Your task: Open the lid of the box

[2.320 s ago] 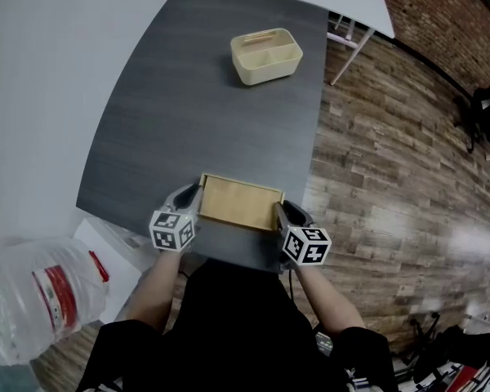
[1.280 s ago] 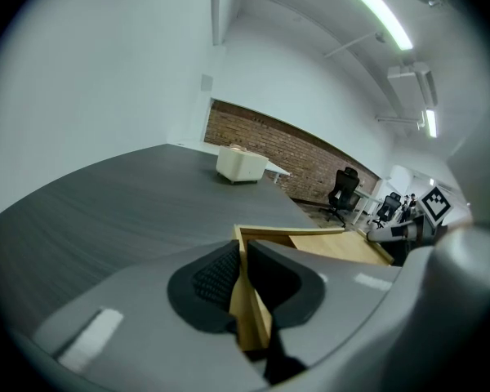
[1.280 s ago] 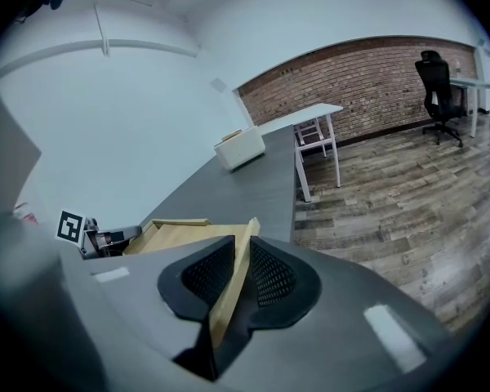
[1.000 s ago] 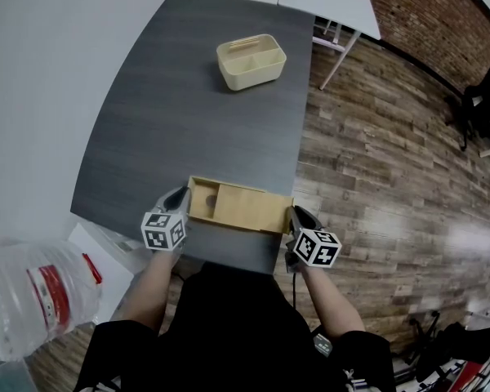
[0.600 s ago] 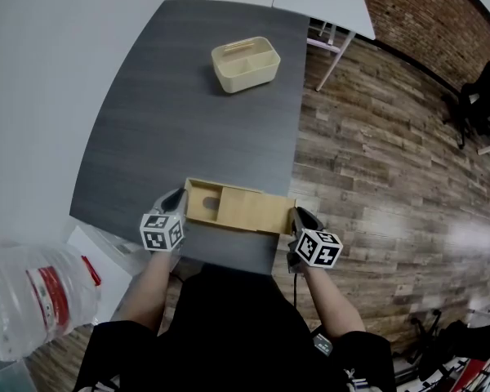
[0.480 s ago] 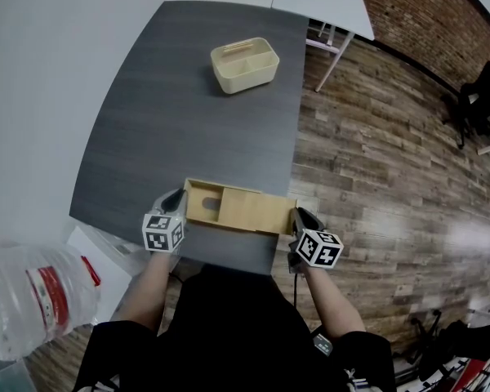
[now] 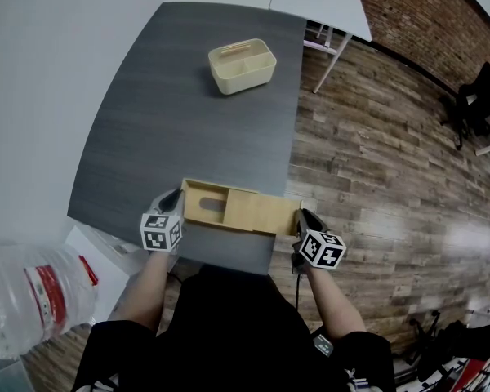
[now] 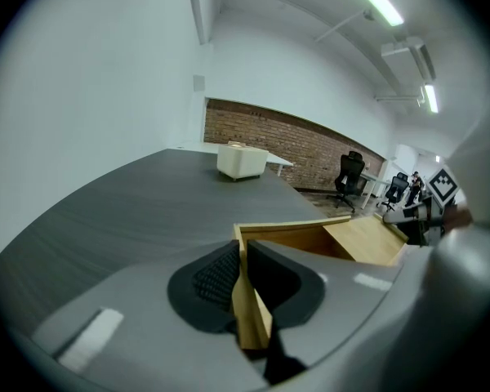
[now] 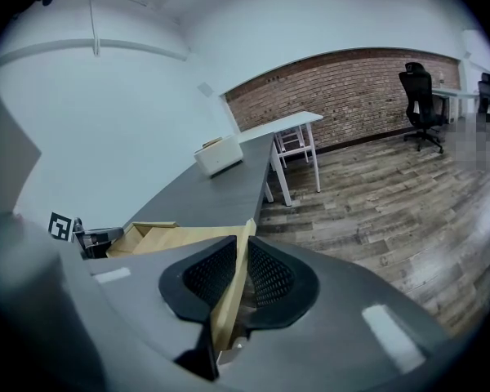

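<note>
box [image 7: 199, 206]: wooden slide-lid one, at the surface's [image 7: 188, 113] near edge, lid [image 7: 260, 213] partly out
left tool [image 8: 238, 278]: pinching the box's end wall; we'd hold it planted
right tool [image 9: 238, 274]: jaws just closed tighter on the lid's end; we'd pull straight, level

1. Clamps with left gripper [image 8: 241, 256] onto near end wall of wooden box [image 8: 298, 237].
2. Shows lid [image 8: 367, 240] slid partway toward far end.
3. Looks across grey table [image 8: 122, 211] to cream bin [image 8: 242, 161].
</note>
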